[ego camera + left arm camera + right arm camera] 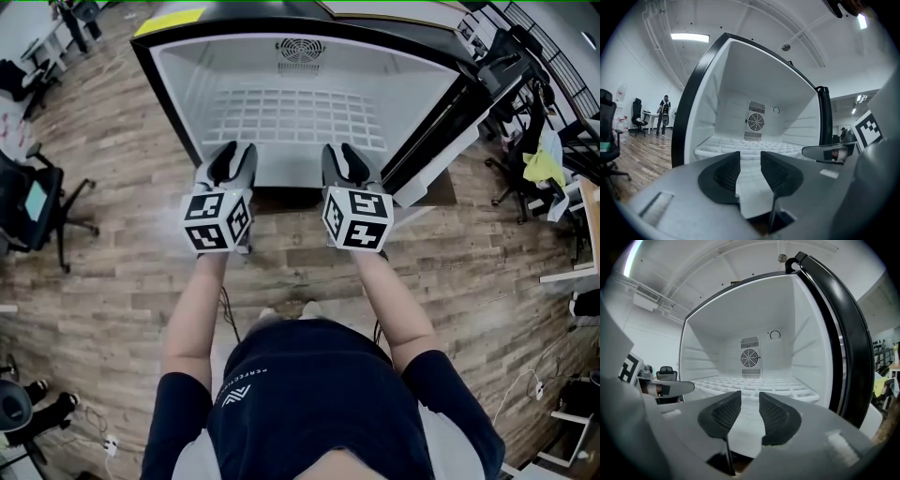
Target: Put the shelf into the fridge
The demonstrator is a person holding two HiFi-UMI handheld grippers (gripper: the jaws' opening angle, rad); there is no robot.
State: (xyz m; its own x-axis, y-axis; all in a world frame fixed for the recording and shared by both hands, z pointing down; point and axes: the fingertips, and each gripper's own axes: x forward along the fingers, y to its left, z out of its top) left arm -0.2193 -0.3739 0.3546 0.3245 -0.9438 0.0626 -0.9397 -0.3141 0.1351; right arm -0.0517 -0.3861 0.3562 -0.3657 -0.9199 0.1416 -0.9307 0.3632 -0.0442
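Note:
The white wire shelf (291,117) lies flat inside the open fridge (169,84), below the fan grille on the back wall. My left gripper (230,155) and right gripper (349,155) hover side by side just in front of the fridge's lower front edge. In the left gripper view the left gripper (750,161) stands open with a clear gap, and the shelf (754,147) shows beyond it. The right gripper (750,401) is open too, pointing at the shelf (759,383). Neither holds anything.
The fridge door (450,141) stands open to the right, its black frame (848,357) close beside my right gripper. An office chair (33,202) is on the wood floor at left. Desks and cables are at right. A person (663,115) stands far off.

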